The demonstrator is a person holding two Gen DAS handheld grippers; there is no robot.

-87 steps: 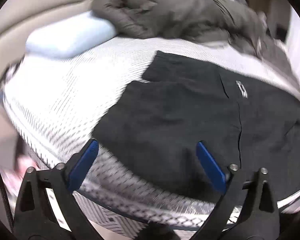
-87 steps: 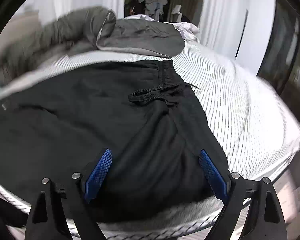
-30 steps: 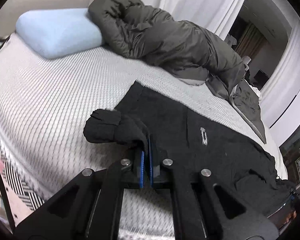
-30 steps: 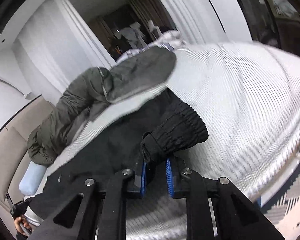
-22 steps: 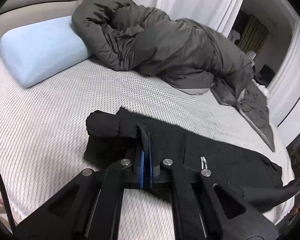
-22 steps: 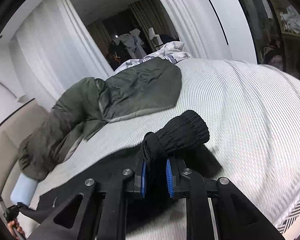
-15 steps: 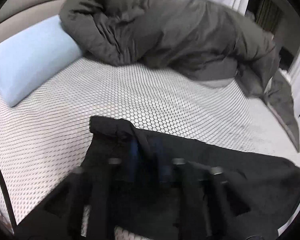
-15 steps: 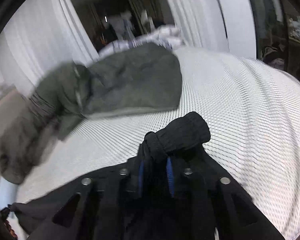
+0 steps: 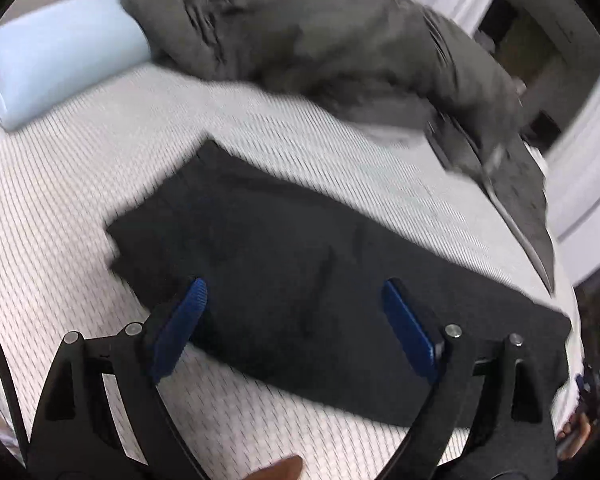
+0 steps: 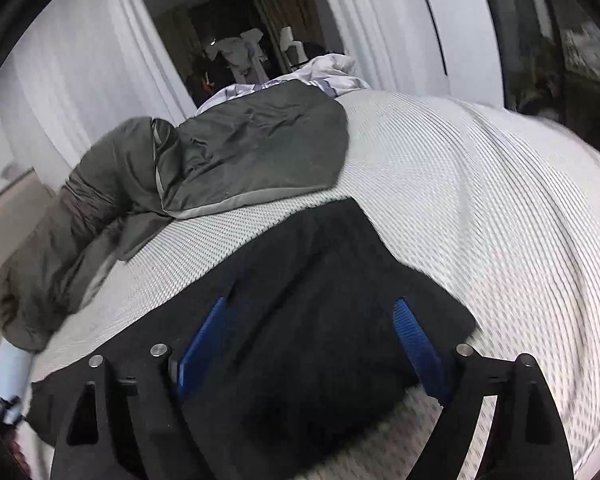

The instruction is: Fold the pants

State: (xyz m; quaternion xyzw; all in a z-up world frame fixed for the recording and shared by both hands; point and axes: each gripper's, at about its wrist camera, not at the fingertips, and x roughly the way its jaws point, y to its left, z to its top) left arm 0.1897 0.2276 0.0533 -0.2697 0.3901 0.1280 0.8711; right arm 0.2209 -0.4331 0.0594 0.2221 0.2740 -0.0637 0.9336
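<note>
White textured bed fills the view. Left gripper spread wide, gripping nothing, over the black pants lying flat as a long band. Right gripper equally wide above the pants' other end. Beyond: grey duvet, blue pillow.
</note>
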